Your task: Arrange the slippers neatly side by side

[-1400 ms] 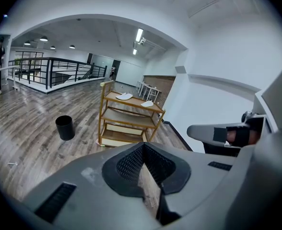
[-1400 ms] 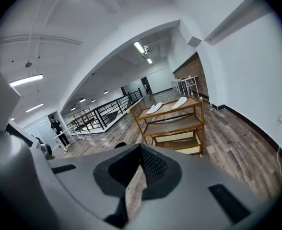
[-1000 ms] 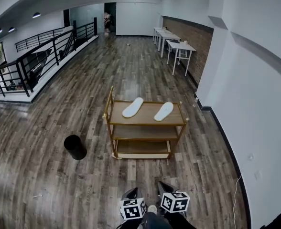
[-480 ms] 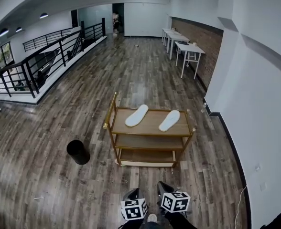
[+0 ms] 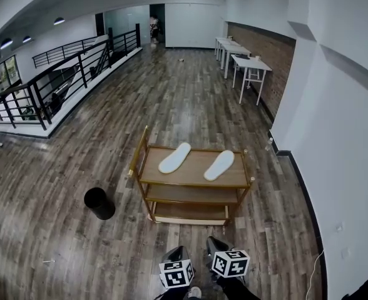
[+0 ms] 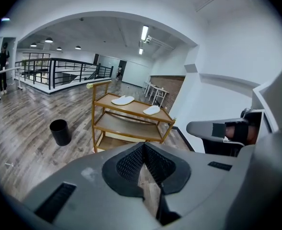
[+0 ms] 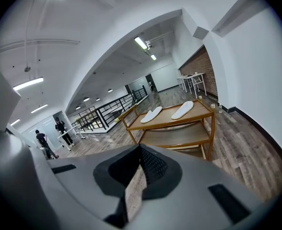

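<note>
Two hand-held grey grippers sit at the near edge of the scene, side by side and just apart. The left gripper (image 5: 173,255) has its jaws pressed together with nothing between them. The right gripper (image 5: 216,247) is the same, jaws together and empty. Both point toward a cart farther off.

Between the grippers and the cart lies a stretch of open grey-brown wood plank floor (image 5: 77,167). The light wooden cart with three shelves (image 5: 190,184) stands alone in the middle of the room. A raised rail runs along its left end; the other sides of the top shelf have no rim.

Two flat white slippers lie on the top shelf, apart, with bare wood between them. The left slipper (image 5: 174,157) lies toward the left end. The right slipper (image 5: 219,165) lies toward the right end, close to the far edge. Both are angled with their far ends leaning right. The two lower shelves are bare.

One black round bin (image 5: 99,203) stands on the floor left of the cart, well apart from it. A white wall (image 5: 347,136) closes the right side, leaving a strip of floor beside the cart. Far right, a row of white tables (image 5: 251,67) lines a brick wall (image 5: 259,45). A black metal railing (image 5: 40,92) edges the floor at far left, where two people (image 7: 59,127) stand.
</note>
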`<act>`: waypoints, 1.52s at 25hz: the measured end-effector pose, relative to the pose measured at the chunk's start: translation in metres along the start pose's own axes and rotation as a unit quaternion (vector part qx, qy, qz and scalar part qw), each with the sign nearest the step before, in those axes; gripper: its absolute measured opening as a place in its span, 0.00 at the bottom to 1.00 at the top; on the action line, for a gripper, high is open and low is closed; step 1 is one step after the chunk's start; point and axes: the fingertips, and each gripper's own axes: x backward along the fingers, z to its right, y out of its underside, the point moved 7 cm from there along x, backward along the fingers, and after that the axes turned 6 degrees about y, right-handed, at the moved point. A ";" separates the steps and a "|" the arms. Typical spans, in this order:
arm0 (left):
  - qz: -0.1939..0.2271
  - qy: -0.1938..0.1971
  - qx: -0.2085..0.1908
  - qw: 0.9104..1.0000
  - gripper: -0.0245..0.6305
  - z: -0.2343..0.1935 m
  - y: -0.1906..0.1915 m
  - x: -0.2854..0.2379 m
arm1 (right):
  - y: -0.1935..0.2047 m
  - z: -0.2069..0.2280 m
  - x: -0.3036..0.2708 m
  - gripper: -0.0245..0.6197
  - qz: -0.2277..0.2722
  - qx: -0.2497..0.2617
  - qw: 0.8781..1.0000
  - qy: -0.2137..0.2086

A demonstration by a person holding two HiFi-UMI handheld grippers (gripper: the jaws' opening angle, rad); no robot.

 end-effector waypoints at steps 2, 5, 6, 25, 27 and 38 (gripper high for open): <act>0.006 0.000 0.014 1.000 0.04 0.003 -0.004 -0.006 | -0.006 0.008 -0.003 0.03 0.004 -0.005 1.000 0.003; 0.006 -0.003 0.010 1.000 0.04 0.004 -0.010 -0.011 | -0.014 0.015 -0.008 0.03 0.006 -0.011 1.000 0.004; 0.004 -0.005 0.006 1.000 0.04 0.004 -0.010 -0.012 | -0.015 0.016 -0.009 0.03 0.005 -0.011 1.000 0.003; -0.003 0.006 -0.011 1.000 0.04 -0.016 -0.066 -0.079 | -0.059 0.029 -0.075 0.03 0.003 -0.016 1.000 0.008; -0.005 0.008 -0.011 1.000 0.04 -0.021 -0.074 -0.089 | -0.066 0.031 -0.085 0.03 0.004 -0.015 1.000 0.010; -0.008 0.022 -0.012 1.000 0.04 -0.053 -0.110 -0.127 | -0.092 0.028 -0.134 0.03 0.000 -0.012 1.000 0.029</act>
